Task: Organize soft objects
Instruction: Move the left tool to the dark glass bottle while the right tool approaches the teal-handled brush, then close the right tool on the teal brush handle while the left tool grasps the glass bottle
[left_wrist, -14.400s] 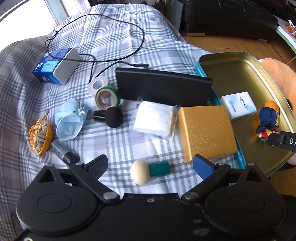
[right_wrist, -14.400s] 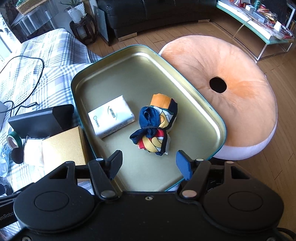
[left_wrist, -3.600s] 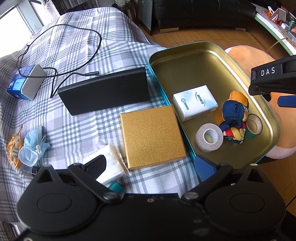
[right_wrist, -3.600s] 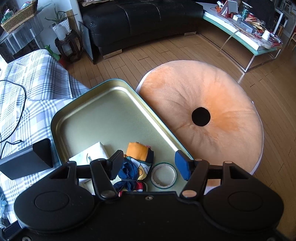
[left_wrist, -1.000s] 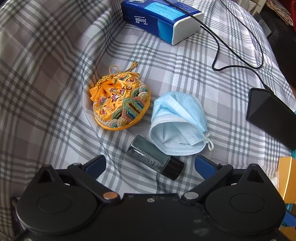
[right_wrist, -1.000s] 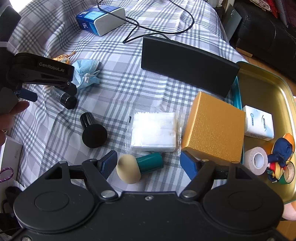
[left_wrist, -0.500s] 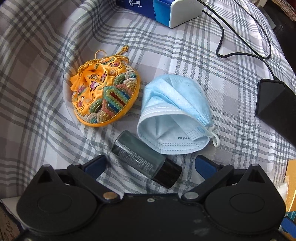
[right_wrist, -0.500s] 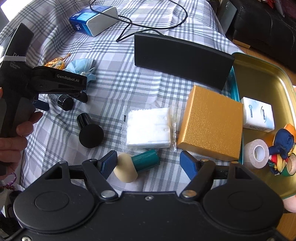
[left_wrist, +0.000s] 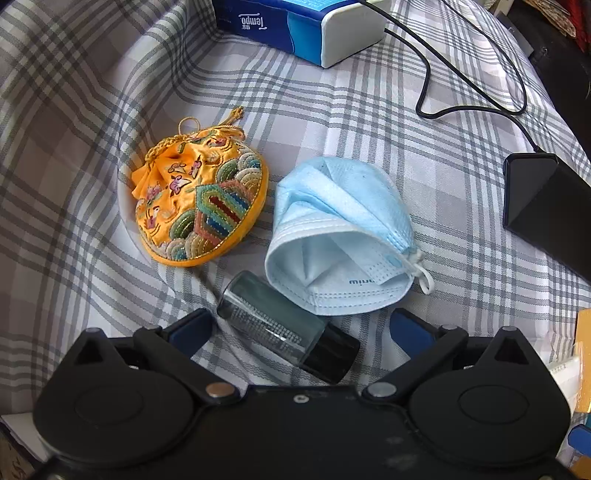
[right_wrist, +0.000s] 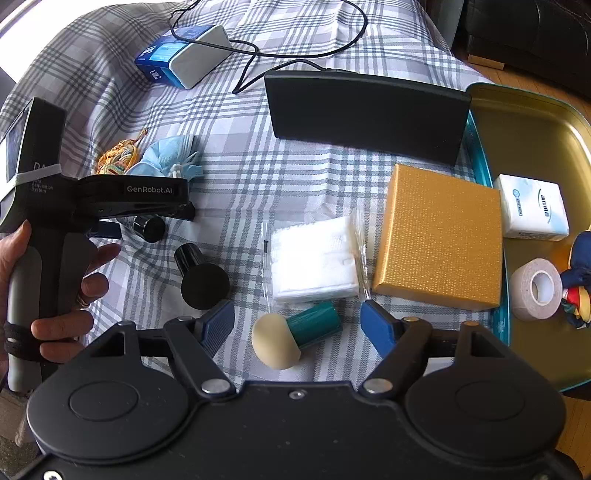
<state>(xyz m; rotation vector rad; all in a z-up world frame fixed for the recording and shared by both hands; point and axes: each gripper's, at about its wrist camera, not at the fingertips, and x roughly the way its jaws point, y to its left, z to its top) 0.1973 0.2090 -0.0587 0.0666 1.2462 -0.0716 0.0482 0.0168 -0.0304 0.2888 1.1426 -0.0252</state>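
Two grippers over a checked cloth (left_wrist: 369, 122).

Left gripper (left_wrist: 299, 328): jaws wide, pointing steeply down, a dark glass bottle (left_wrist: 284, 325) lying between them; the pads seem clear of it, though the near end is hidden. Just beyond: blue face mask (left_wrist: 340, 236) touching the bottle, embroidered orange pouch (left_wrist: 199, 206) beside the mask, blue tissue pack (left_wrist: 303, 26) further off.

Right gripper (right_wrist: 297, 325): jaws wide, holding nothing; a cream-headed sponge with green handle (right_wrist: 291, 336) lies between them, untouched. Beyond: packet of white pads (right_wrist: 314, 258), gold box (right_wrist: 439, 236).

Tray (right_wrist: 535, 125): white tissue packet (right_wrist: 532, 206), tape roll (right_wrist: 535, 288).
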